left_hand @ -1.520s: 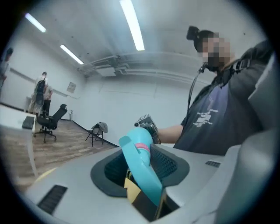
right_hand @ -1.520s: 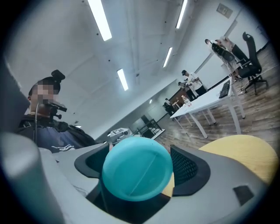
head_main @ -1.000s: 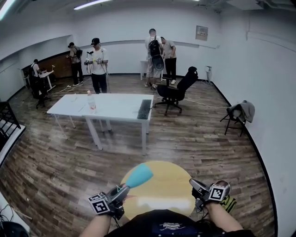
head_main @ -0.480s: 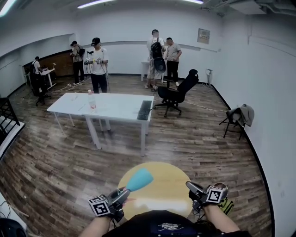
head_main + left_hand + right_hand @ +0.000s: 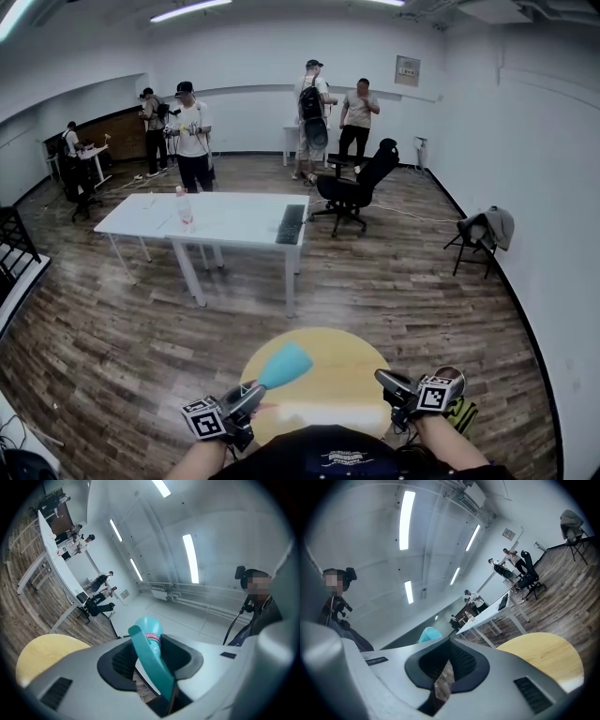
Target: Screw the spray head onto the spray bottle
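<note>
My left gripper is shut on a teal spray head, which sticks up and to the right over the near edge of the round yellow table. In the left gripper view the teal spray head sits clamped between the dark pads, its trigger lever pointing toward the camera and a pink ring under its rounded top. My right gripper hangs at the table's right edge, shut with nothing in it. In the right gripper view its pads meet, and the teal spray head peeks over them. No spray bottle shows on the yellow table.
A white table stands further back with a clear bottle and a dark keyboard on it. A black office chair is behind it, and a folding chair with a jacket is by the right wall. Several people stand at the back.
Both grippers stay about where they were, the left still holding the teal spray head. The people at the back of the room have shifted a little.
</note>
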`<state>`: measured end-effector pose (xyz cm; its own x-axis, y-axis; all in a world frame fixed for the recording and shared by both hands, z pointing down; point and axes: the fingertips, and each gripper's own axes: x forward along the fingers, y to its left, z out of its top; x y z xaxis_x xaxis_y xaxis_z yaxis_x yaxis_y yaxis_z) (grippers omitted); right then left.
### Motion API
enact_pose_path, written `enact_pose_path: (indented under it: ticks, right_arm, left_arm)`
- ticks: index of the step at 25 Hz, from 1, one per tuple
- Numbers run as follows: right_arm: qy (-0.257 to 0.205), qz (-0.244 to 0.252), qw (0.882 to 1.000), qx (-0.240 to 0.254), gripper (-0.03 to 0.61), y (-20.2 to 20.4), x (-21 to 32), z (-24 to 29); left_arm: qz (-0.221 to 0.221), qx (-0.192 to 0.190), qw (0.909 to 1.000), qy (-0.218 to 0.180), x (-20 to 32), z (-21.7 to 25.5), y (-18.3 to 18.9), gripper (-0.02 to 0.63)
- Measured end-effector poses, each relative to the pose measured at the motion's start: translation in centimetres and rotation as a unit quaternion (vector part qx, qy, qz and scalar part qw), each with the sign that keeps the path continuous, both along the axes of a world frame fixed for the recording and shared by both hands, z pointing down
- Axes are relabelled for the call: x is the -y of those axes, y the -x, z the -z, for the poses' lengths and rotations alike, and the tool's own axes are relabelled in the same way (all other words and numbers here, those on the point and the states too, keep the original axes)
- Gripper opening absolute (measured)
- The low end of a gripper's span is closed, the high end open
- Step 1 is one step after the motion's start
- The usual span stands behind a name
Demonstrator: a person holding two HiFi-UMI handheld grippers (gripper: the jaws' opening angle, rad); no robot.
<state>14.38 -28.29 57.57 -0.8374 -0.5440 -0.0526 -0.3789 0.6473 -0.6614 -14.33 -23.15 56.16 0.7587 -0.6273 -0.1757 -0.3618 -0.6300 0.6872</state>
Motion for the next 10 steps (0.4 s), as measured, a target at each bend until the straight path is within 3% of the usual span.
enact_pose_path:
  ticks: [10]
  right_arm:
    - [0.012,-0.002,1.000,0.014,0.023,-0.55,-0.28,-0.23]
  left_arm:
    - [-0.001,-0.004,1.0000,0.004,-0.02,0.29,-0.30,0.172]
